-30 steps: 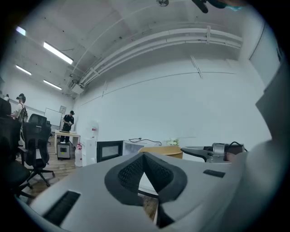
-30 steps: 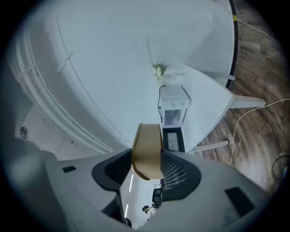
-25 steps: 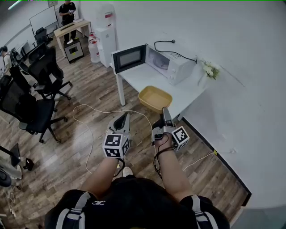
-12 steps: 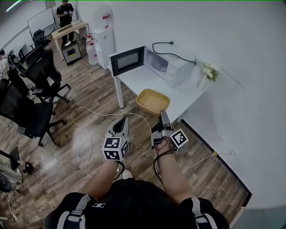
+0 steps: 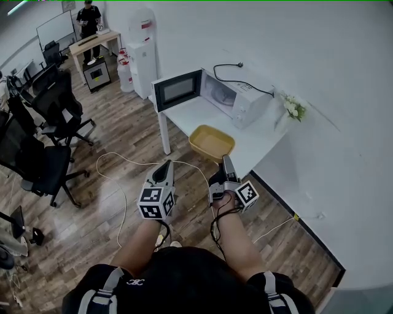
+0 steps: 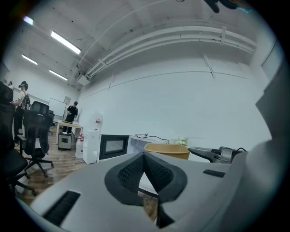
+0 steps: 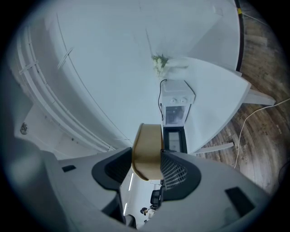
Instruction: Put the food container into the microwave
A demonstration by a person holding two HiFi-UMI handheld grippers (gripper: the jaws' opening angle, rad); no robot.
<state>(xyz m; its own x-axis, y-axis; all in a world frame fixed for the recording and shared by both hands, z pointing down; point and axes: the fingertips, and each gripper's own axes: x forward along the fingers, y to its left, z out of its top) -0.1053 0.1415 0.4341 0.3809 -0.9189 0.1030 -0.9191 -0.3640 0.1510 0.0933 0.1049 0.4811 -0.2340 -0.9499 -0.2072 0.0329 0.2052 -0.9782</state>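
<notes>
Office room: wood-plank floor (image 5: pixel 123 132), plain white wall (image 5: pixel 319 61) on the right. 1 white counter (image 5: pixel 255 138) stood against that wall, its top mostly bare. On it:
- 1 white microwave (image 5: pixel 239 98) at the back, w/ its door (image 5: pixel 177 89) swung wide open toward the room
- 1 yellow food container (image 5: pixel 212 142) upright near the front edge, apart from the microwave
- 1 bunch of white flowers (image 5: pixel 293 107) by the wall

A black cord (image 5: pixel 245 76) ran from behind the microwave along the wall.

Beyond the counter were 1 water dispenser (image 5: pixel 144 52), 1 whiteboard (image 5: pixel 56 27), at least 3 black office chairs (image 5: pixel 58 98) on the left & 1 person (image 5: pixel 88 13) at the far end. A thin white cable (image 5: pixel 120 160) looped across the floor.

2 hand-held grippers, both held out in front of the counter's front edge.
- Left hand-held gripper (image 5: pixel 166 167): pad tips met, nothing btwn them, off to the left of the container.
- Right hand-held gripper (image 5: pixel 226 160): rolled onto its side, jaws apart, tip just beside the container's near rim. In the right gripper view the container showed in the gap btwn the pads, w/ the open microwave in line behind it. Couldn't tell whether the pads touched it.

The container sat on the counter, outside the microwave.
</notes>
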